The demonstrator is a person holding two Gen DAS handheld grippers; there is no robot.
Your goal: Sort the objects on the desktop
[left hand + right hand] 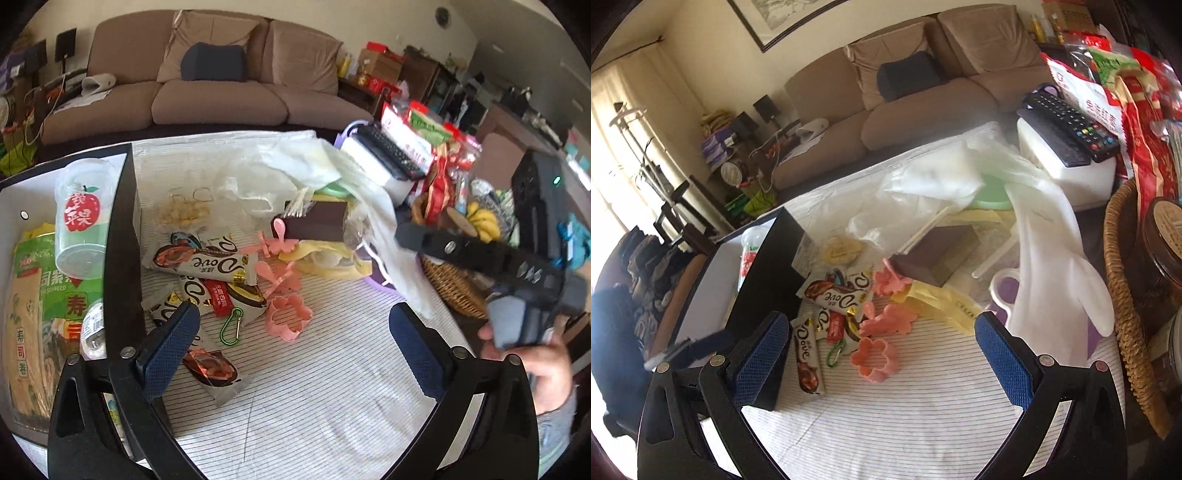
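The left gripper (pixel 291 354) is spread wide and holds nothing. The right gripper (pixel 882 354) is spread wide too, also with nothing in it. The pink flower cutter (pixel 289 320) lies flat on the striped cloth (pixel 332 398), just ahead of both grippers. Neither looks clearly nearer. The Dove bars (pixel 201 260) lie to its left.

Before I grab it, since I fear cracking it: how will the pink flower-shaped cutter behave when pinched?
The pink flower-shaped plastic cutter is a hollow, thin-walled ring, so probably light and somewhat flexible. Lying flat on the striped cloth, it likely slides rather than rolls.
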